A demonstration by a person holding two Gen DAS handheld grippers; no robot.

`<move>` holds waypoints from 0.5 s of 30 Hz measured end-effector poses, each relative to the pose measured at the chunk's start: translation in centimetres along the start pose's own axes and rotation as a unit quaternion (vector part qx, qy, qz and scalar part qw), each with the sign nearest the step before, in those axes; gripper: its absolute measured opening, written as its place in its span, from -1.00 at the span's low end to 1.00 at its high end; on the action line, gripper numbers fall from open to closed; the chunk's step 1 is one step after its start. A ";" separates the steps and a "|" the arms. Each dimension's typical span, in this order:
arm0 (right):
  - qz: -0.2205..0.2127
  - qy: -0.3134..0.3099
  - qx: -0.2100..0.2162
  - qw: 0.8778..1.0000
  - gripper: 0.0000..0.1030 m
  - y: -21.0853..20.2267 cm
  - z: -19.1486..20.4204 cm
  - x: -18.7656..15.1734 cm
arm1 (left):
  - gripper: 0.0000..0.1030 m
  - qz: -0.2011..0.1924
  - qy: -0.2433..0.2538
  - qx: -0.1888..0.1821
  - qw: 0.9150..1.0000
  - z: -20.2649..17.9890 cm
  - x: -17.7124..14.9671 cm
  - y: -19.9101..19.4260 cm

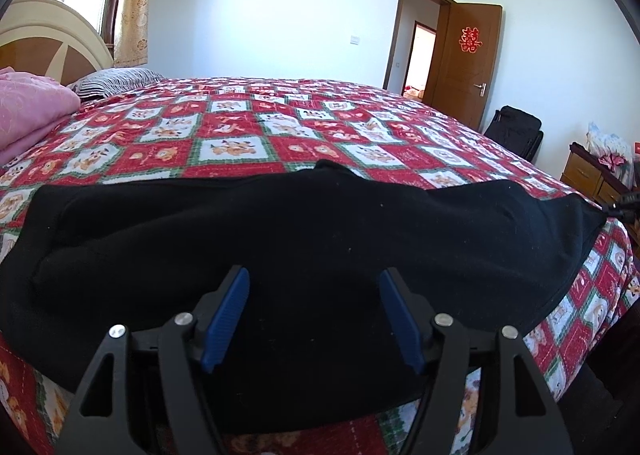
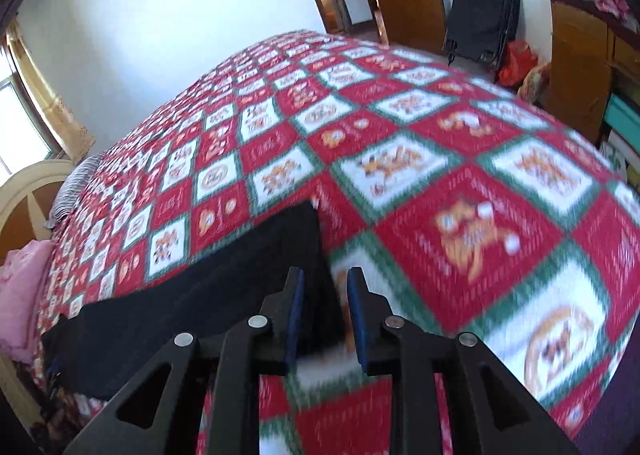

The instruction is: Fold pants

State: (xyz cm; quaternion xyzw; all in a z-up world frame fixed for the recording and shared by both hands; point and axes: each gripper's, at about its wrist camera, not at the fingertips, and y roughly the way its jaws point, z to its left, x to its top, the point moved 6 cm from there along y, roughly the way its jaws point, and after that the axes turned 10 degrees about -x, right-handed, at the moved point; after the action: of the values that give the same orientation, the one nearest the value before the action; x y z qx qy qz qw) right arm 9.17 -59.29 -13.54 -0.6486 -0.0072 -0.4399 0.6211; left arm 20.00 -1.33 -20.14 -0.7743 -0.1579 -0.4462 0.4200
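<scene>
Black pants (image 1: pixel 304 239) lie folded in a wide band across the near side of the bed. My left gripper (image 1: pixel 314 281) is open, its blue pads spread over the near part of the pants. In the right wrist view the pants (image 2: pixel 208 295) stretch away to the left, ending at a straight edge near the gripper. My right gripper (image 2: pixel 325 279) is open, its jaws a narrow gap apart, at the right end of the pants with nothing between the pads. This view is blurred.
The bed has a red, white and green patchwork quilt (image 1: pixel 280 123). A pink blanket (image 1: pixel 28 111) and a striped pillow (image 1: pixel 116 81) lie by the headboard. A wooden door (image 1: pixel 464 59), a black bag (image 1: pixel 516 131) and a wooden cabinet (image 2: pixel 580 67) stand beyond the bed.
</scene>
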 end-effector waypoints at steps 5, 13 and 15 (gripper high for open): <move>0.016 0.037 0.032 0.999 -0.54 1.2 -0.2 -0.6 | 0.44 0.002 0.006 0.002 1.000 -0.1 0.0 0.1; 0.012 0.030 0.042 0.999 -0.24 1.0 0.8 -0.9 | 0.52 -0.004 0.018 0.002 1.000 -0.4 -0.3 0.3; 0.009 0.015 0.025 1.000 -0.30 1.1 1.2 -1.2 | 0.55 -0.003 0.024 0.005 1.000 -0.6 -0.3 0.4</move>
State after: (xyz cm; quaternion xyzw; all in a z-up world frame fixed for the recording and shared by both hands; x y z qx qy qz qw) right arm 9.70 -57.97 -14.89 -0.6262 -0.0031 -0.4442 0.6408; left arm 19.75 -1.97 -20.50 -0.7607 -0.1525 -0.4653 0.4260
